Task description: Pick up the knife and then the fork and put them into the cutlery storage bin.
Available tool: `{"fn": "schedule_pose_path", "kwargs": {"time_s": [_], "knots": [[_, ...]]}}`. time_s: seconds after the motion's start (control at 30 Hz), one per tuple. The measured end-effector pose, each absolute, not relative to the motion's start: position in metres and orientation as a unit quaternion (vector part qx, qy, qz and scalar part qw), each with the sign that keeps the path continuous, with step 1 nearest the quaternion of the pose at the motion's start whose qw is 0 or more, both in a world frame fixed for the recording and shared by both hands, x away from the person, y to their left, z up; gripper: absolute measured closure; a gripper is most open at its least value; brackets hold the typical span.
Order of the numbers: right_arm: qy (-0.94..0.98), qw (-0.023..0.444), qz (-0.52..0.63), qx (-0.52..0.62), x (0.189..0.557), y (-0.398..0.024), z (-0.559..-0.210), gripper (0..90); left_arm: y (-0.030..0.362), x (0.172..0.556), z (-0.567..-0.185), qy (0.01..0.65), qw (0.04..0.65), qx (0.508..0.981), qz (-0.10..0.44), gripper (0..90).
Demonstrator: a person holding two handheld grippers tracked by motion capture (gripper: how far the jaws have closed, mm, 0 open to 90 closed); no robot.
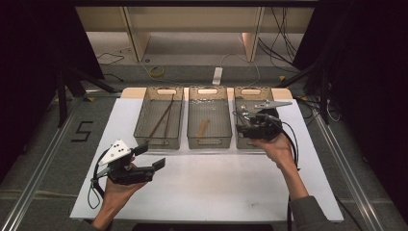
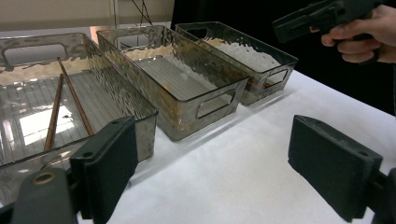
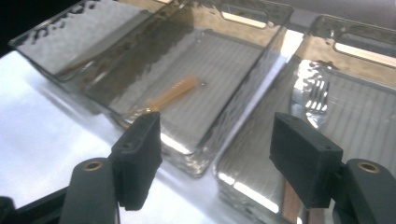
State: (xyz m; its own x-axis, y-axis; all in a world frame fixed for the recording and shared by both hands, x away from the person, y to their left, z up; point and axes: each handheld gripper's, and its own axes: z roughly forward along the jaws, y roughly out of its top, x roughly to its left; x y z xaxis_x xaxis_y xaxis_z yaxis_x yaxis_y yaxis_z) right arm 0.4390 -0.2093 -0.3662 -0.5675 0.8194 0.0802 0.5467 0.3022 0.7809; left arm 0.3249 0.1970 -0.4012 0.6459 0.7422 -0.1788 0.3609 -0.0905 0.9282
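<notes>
My right gripper (image 1: 243, 126) hangs over the near end of the right-hand bin (image 1: 239, 96); its jaws stand wide apart with nothing between them. A fork (image 3: 314, 100) lies on that bin's floor, just beyond the jaws. My left gripper (image 1: 149, 156) rests above the white table (image 1: 216, 187) before the left bin (image 1: 144, 118), jaws fully spread and empty.

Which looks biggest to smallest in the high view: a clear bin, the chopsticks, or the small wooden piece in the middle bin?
1. Left clear bin; all three bins look about alike.
2. Chopsticks, long and thin, nearly the bin's length.
3. Small wooden piece, clearly shortest.
</notes>
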Motion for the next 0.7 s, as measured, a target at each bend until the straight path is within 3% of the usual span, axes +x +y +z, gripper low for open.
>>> {"fn": "schedule_pose_path", "kwargs": {"time_s": [0.7], "knots": [[0.788,0.162,0.445,0.393,0.381,-0.208,-0.397,28.4,0.200,0.325,-0.401,0.388,0.562,0.712,0.163,15.4]]}}
